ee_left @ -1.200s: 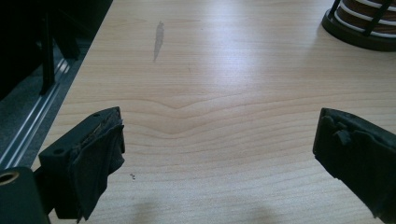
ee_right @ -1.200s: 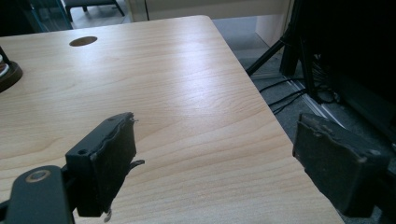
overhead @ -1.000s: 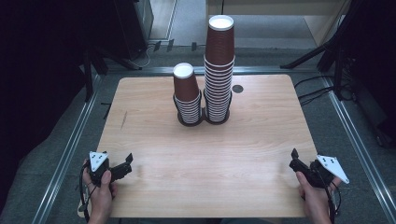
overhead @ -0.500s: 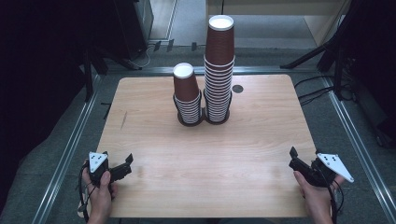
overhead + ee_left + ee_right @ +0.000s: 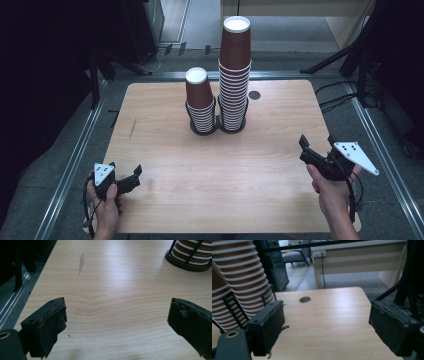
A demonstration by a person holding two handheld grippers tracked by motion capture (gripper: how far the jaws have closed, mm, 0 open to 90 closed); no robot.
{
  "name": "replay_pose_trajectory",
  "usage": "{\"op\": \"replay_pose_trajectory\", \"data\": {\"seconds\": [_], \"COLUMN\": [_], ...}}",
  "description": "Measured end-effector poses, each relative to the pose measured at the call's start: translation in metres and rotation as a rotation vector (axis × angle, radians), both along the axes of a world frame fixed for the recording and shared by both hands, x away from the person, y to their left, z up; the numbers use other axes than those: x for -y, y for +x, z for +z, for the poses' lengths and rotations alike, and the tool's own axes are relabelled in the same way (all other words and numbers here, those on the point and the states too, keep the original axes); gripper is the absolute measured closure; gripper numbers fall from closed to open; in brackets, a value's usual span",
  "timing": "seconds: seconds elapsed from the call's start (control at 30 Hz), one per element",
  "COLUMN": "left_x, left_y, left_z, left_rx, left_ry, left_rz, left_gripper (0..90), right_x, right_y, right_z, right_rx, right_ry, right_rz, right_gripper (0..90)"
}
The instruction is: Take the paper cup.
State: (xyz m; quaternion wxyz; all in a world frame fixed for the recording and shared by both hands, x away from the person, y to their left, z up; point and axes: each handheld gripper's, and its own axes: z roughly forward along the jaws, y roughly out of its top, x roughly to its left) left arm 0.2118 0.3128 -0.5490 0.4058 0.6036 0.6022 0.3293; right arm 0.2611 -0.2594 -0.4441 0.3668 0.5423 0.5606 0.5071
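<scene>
dark floor and black stands ring our pale wooden surface (image 5: 210, 170). we hold the left gripper (image 5: 134, 176) low at the near left corner, fingers (image 5: 50, 322) spread wide, grasping nothing. the right gripper (image 5: 306, 147) hangs raised over the near right edge, fingers (image 5: 392, 327) released too. the short cup stack (image 5: 200, 100) and the tall cup stack (image 5: 235, 70) stand touching near the far edge.

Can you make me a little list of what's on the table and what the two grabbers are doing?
Table: light wooden tabletop
Tall pile: brown paper cups with white rims, at the back middle
Short pile: same brown paper cups, touching its left side
Holder: black wire rack around both piles' bottoms
Left gripper: open, empty, near corner
Right gripper: open, empty, right edge
</scene>
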Motion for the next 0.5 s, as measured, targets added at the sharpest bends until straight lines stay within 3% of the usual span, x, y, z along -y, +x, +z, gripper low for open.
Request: {"op": "replay_pose_trajectory", "data": {"seconds": [0.2,0.5], "left_x": [0.000,0.000], "left_y": [0.000,-0.002], "left_z": [0.000,0.000], "left_rx": [0.001,0.017], "left_ry": [-0.002,-0.013], "left_rz": [-0.003,-0.022], "left_gripper": [2.3,2.2], "right_x": [-0.020,-0.047], "right_y": [0.009,0.027], "right_z": [0.025,0.049], "right_rx": [0.040,0.048], "right_ry": [-0.019,-0.043], "right_rz": [0.058,0.114], "right_gripper": [9.7,0.0]}}
